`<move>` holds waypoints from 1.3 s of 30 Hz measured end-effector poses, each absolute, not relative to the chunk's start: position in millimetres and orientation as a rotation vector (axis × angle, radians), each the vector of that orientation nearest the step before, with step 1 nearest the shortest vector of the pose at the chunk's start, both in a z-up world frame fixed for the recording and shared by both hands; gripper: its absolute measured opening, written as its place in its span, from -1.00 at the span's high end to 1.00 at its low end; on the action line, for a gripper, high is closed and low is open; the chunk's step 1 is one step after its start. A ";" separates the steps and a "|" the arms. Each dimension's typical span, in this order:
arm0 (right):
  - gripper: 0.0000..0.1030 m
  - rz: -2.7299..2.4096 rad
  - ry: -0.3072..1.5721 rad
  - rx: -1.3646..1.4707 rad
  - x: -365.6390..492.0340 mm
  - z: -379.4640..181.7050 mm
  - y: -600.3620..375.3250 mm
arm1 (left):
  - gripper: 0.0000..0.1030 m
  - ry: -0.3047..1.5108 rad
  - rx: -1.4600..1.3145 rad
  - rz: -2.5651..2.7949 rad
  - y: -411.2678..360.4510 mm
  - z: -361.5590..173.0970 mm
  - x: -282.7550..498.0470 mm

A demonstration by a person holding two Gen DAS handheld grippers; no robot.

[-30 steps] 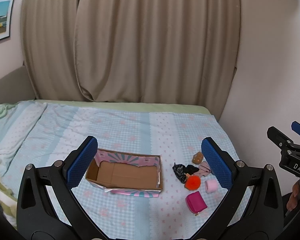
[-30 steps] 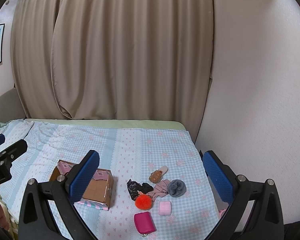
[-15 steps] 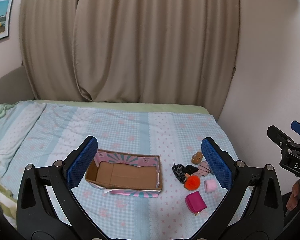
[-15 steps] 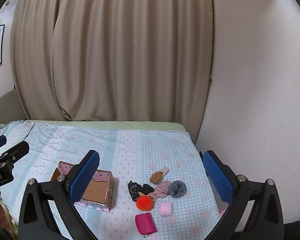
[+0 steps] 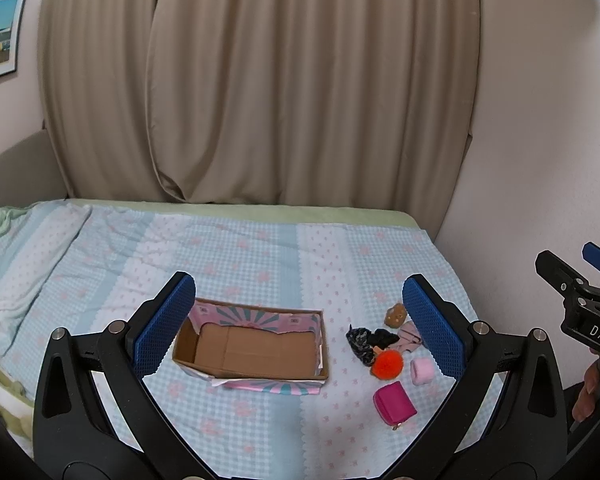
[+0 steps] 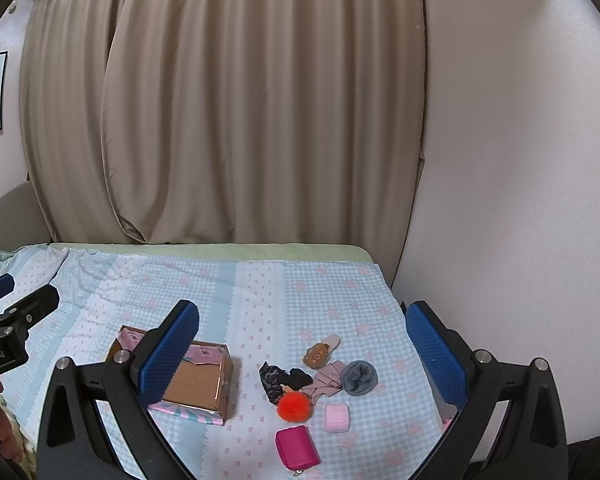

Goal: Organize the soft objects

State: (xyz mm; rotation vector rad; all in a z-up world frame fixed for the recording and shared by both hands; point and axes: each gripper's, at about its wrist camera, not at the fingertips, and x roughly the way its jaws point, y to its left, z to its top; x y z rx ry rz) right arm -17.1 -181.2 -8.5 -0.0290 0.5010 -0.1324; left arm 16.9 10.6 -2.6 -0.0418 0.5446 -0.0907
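Your left gripper (image 5: pixel 299 322) and right gripper (image 6: pixel 302 354): both spread wide, holding nothing.
The cardboard box (image 5: pixel 256 348) appears empty; the pompom (image 5: pixel 387 364) lies beside it.

Box (image 5: pixel 256 344) on bed (image 5: pixel 240 256), soft items (image 5: pixel 384 354) clustered right, curtain (image 5: pixel 260 80) behind.

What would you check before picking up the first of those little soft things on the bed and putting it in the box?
1. Left gripper open and holding nothing: ok.
2. Right gripper open and holding nothing: ok.
3. Cardboard box open on top, with room inside: ok.
4. Orange pompom reachable from above: ok.
5. Pink roll and magenta pouch lying apart from the rest: ok.
6. Whether the dark scrunchies are tangled with the mauve cloth: cannot tell.
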 end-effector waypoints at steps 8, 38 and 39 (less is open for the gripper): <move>-1.00 -0.140 0.493 -0.022 -16.3 -8.7 -175.9 | -0.99 0.539 -0.038 -0.099 19.5 -0.4 21.2; -1.00 -0.143 0.832 0.067 113.7 -167.1 -346.9 | -0.99 0.982 -0.199 -0.090 -123.5 -210.7 162.2; -1.00 -0.141 0.847 0.074 118.1 -177.5 -353.0 | -0.99 0.999 -0.201 -0.087 -130.0 -223.4 167.1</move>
